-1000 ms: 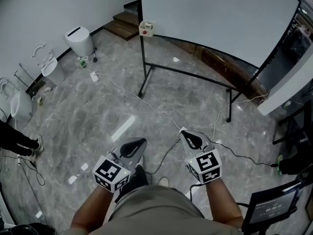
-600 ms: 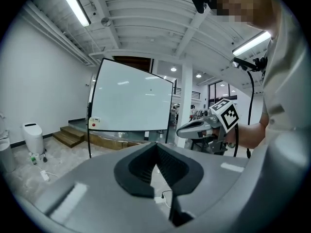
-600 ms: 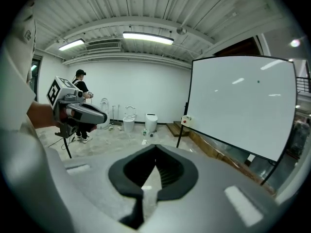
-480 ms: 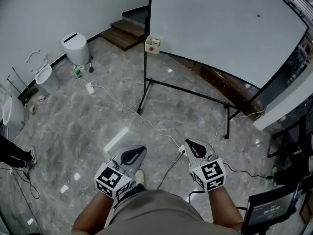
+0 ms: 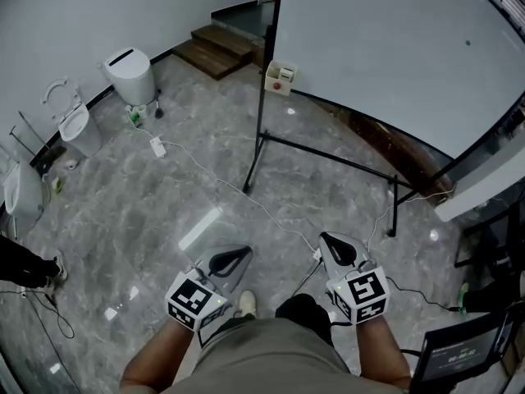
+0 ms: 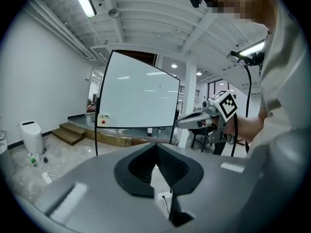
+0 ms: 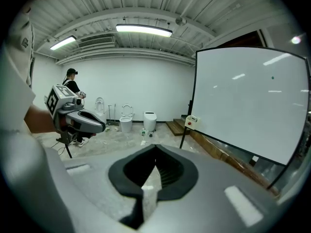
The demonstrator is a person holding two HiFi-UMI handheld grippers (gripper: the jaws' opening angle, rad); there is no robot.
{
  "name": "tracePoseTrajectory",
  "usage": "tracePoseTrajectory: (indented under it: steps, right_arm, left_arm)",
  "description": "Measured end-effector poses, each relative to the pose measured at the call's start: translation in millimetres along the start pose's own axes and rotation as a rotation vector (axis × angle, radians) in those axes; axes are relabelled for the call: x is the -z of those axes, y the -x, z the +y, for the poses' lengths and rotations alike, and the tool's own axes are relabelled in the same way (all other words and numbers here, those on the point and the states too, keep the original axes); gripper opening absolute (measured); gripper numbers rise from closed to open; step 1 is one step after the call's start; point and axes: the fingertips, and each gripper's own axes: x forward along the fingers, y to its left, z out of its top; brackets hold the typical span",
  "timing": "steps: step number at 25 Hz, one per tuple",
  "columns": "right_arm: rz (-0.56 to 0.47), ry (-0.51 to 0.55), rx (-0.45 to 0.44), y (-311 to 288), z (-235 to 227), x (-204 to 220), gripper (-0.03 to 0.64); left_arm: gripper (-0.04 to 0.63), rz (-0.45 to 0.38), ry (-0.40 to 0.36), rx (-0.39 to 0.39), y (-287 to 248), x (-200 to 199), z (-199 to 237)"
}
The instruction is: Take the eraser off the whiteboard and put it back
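The whiteboard (image 5: 394,48) stands on a black frame at the upper right of the head view. A small cream eraser box with a red dot (image 5: 281,77) hangs at the board's lower left corner. It also shows in the left gripper view (image 6: 103,119) and the right gripper view (image 7: 192,121). My left gripper (image 5: 244,251) and right gripper (image 5: 326,238) are held low in front of the person, several steps short of the board. Both are shut and hold nothing. In their own views the left gripper's jaws (image 6: 156,144) and the right gripper's jaws (image 7: 155,147) point toward the board.
The board's black stand legs (image 5: 328,158) spread over the marble floor. White cables (image 5: 246,195) trail across it. White toilets (image 5: 131,70) line the left wall and wooden steps (image 5: 220,46) lie behind. A screen (image 5: 459,355) stands at the bottom right. Another person (image 7: 73,89) stands far off.
The whole view has shifted with the person walking: the whiteboard and eraser box have slid rightward in the picture. Both grippers stay shut and side by side.
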Motion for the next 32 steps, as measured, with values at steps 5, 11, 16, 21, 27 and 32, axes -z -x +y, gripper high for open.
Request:
tracePoseTrajectory:
  steps: [5,11,16,21,27,32]
  right_arm:
    - [0.032,-0.011,0.011,-21.4,-24.4,3.1,0.003]
    - [0.01,-0.014,-0.021,-68.1,-77.3,-6.9,0.003]
    - [-0.024,0.008,-0.071,-106.5,-140.0,-31.3,0.003]
    - [-0.045,0.022,-0.106,-141.9,-206.4,-45.6,0.003]
    - [-0.036,0.02,-0.134,-174.9,-260.1,-45.1,0.003]
    - [-0.005,-0.002,-0.119,-208.0,-289.8,-41.1,0.003]
  left_arm:
    - [0.005,-0.008,-0.006,0.029,-36.7,-8.9,24.5]
    - [0.005,0.004,-0.017,0.015,-90.8,-27.5,55.3]
    - [0.005,0.012,-0.014,-0.04,-144.9,-56.4,85.0]
    - [0.005,-0.001,-0.039,-0.093,-206.8,-91.0,116.1]
    - [0.005,-0.004,-0.049,-0.14,-266.7,-112.7,148.2]
    - [0.025,0.013,-0.054,-0.144,-301.5,-120.2,191.3]
